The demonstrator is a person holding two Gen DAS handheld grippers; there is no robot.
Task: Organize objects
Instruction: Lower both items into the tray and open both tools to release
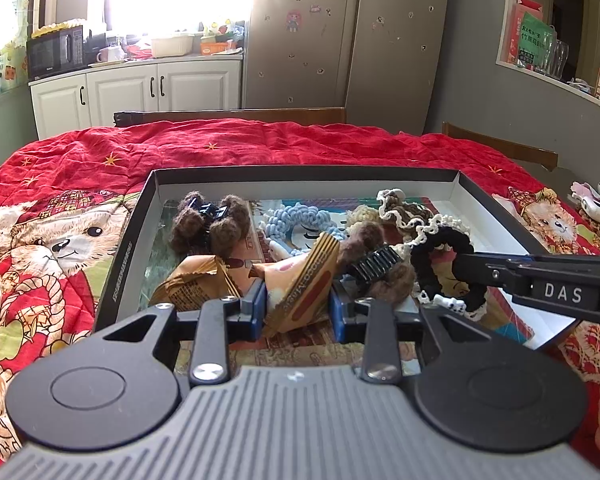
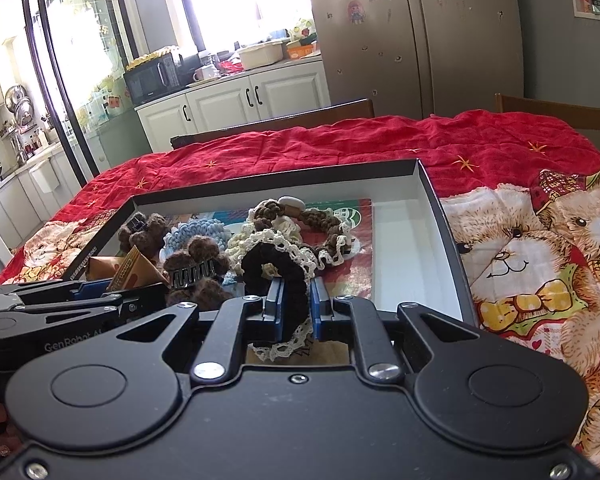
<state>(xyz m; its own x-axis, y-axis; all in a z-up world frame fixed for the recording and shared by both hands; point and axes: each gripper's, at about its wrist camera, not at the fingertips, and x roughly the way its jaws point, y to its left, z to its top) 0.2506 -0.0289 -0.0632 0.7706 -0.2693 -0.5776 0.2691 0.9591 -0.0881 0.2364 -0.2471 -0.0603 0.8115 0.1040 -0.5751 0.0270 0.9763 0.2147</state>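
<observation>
The bench (image 1: 260,140) wears a red quilt w/ teddy bears (image 2: 540,240). On it lies a black box (image 1: 148,188) w/ hair clips (image 1: 210,220) and crochet ties. Left tongs (image 1: 298,308) are clenched on a tan packet (image 1: 312,276) at the box's 6 o'clock. Right tongs (image 2: 296,310) grasp a black scrunchie (image 2: 276,264), also inside the box. Behind, at 12 o'clock: a fridge (image 1: 340,32); at 10 o'clock, white cabinets (image 1: 140,88) and a microwave (image 1: 56,50) under a bright window.

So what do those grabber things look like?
Both are black, with two round discs, angled link bars with silver screws, and blue fingers. The left gripper has a ribbed grey base. The right gripper has a smooth black one, and white "DAS" lettering shows on its side.
</observation>
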